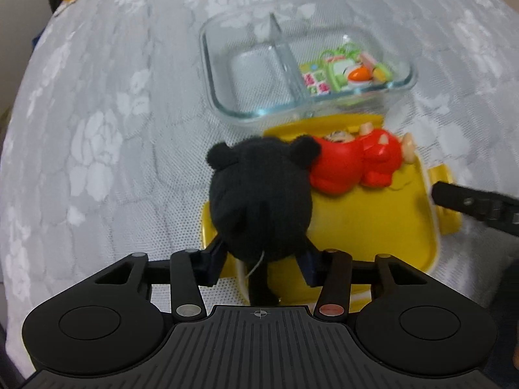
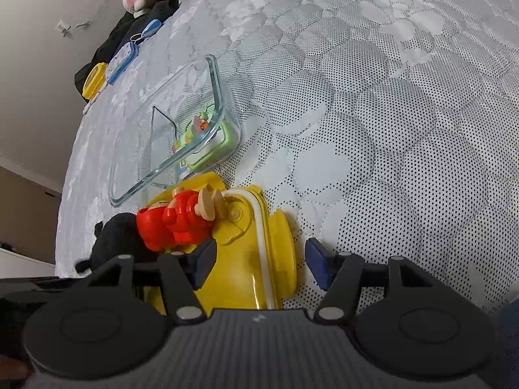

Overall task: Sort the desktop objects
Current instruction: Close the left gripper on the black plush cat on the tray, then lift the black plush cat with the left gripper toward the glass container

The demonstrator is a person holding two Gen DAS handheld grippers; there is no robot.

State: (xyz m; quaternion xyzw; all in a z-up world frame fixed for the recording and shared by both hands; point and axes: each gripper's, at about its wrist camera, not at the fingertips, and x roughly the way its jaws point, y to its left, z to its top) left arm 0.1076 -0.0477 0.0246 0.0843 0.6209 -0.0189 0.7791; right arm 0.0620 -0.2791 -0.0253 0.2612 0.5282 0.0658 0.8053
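Between left hand-held gripper (image 1: 262, 264) pads: black plush toy (image 1: 259, 191), clamped.

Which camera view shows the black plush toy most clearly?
The left wrist view: the black plush toy fills the centre, both ears visible, gripped by the left gripper. The right wrist view shows only a dark part of it at the left, behind the red figure.

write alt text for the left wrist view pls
The left gripper is shut on a black plush toy over a yellow lid, beside a red toy figure. Behind sits a divided glass container on a grey quilted surface.
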